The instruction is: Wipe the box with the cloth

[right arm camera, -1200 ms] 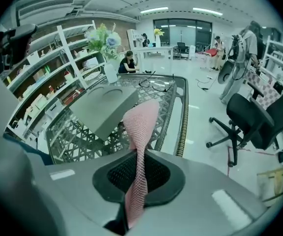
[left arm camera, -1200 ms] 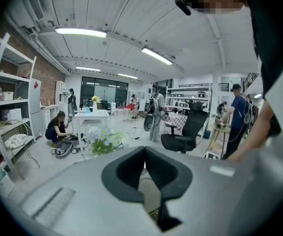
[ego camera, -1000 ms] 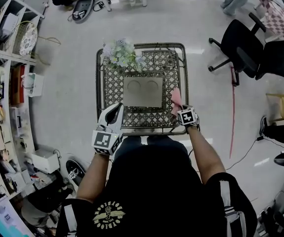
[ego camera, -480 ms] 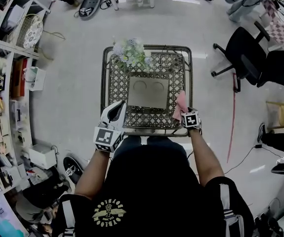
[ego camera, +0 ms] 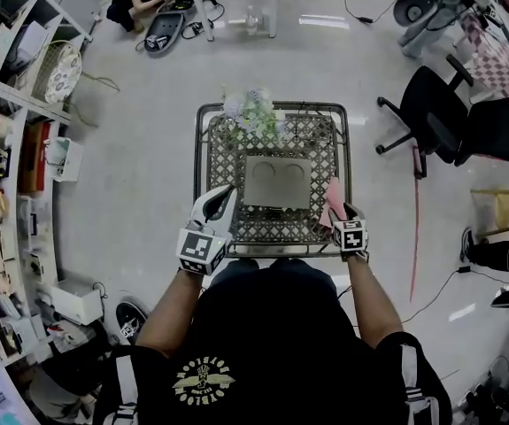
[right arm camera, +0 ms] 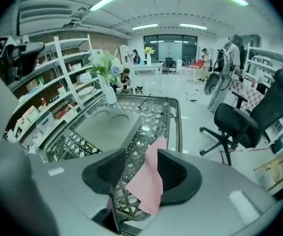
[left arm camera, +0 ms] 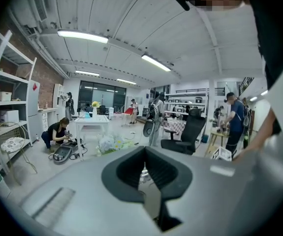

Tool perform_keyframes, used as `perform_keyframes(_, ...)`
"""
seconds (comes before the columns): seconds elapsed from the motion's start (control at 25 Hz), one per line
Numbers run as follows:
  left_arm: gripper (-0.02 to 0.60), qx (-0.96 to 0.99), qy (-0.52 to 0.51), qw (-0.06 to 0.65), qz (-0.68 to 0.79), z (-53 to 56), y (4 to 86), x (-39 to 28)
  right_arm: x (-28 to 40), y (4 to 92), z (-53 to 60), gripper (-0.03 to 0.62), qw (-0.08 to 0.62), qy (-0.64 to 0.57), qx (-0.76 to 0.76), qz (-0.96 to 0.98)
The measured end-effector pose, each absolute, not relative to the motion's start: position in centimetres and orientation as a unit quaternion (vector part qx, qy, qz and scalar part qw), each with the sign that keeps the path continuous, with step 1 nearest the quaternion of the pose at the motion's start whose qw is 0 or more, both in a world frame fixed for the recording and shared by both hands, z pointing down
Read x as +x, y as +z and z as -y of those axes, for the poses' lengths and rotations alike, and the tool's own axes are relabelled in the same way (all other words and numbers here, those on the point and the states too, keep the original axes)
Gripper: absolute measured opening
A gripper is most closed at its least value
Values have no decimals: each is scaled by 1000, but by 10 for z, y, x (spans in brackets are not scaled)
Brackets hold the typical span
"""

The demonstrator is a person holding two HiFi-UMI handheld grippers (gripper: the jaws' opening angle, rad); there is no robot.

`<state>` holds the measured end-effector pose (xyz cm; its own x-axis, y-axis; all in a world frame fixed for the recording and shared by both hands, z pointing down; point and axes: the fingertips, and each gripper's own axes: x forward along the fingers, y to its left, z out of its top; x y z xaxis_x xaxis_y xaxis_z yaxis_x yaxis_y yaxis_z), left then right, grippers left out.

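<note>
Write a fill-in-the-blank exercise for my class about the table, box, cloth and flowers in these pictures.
1. The cloth is ____ in colour.
2. The top of the box has ____ round dents.
3. In the head view, the cloth lies to the ____ of the box.
4. The flowers stand at the ____ end of the table, away from the person.

Missing words: pink; two; right; far
</note>
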<state>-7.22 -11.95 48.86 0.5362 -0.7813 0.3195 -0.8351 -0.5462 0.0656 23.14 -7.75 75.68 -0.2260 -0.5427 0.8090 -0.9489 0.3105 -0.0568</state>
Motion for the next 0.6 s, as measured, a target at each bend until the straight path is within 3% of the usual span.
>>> perform_keyframes(0.32, 0, 873, 110, 117, 461, 116, 469, -109, 183, 670, 70, 207, 272, 242, 535, 763)
perform_keyframes(0.6, 0, 877, 81, 114, 460, 112, 452, -127, 151, 586, 69, 113, 214, 154, 543, 797)
